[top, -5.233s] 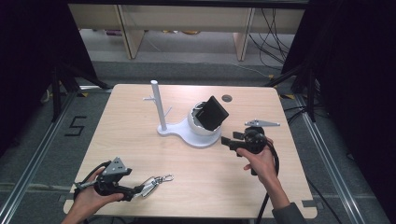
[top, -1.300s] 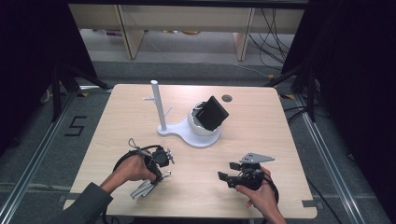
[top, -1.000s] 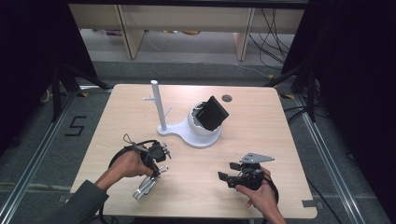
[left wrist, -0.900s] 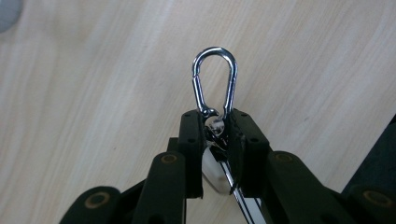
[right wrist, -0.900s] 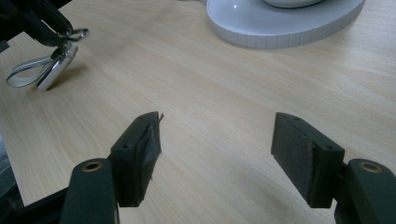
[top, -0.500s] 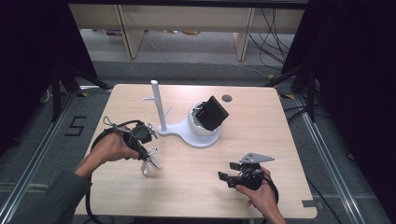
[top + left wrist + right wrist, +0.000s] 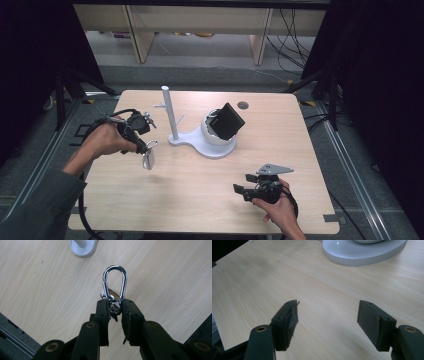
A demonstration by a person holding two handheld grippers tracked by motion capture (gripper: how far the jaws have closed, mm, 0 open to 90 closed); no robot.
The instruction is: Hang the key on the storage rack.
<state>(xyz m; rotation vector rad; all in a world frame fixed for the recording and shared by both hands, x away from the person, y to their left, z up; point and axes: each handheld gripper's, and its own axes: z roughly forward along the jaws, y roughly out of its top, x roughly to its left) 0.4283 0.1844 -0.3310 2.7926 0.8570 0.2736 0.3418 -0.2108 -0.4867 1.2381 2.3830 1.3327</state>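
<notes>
Holding a chrome snap hook [image 7: 114, 285], your left gripper [image 7: 115, 307] has its jaws pinched on the hook's lower end, where a small ring and swivel sit between the pads. In the left gripper view the hook's loop stands clear beyond the jaw tips, closed and undistorted, with bare table [image 7: 45, 287] behind it and the rounded edge of a white base [image 7: 82, 247] at the top of that view. In the high view your left hand [image 7: 107, 140] carries the gripper over the table's left side, and the hook [image 7: 148, 157] hangs down from the jaws, just left of the white stand [image 7: 210, 145]. Whether the hook's tip touches the wood cannot be told.

The stand consists of a flat white base, an upright white post [image 7: 169, 112] with small side pegs, and a rounded cup holding a tilted black block [image 7: 227, 121]. A small dark disc [image 7: 243, 105] lies on the table behind it, well apart.

Your right gripper [image 7: 245, 190] sits low near the table's front right edge, held in your right hand [image 7: 280, 210], with its grey plate on top. In the right gripper view [image 7: 328, 322] its jaws are spread wide with nothing between them, only bare wood, and the front rim of the white base [image 7: 362, 255] lies ahead.
</notes>
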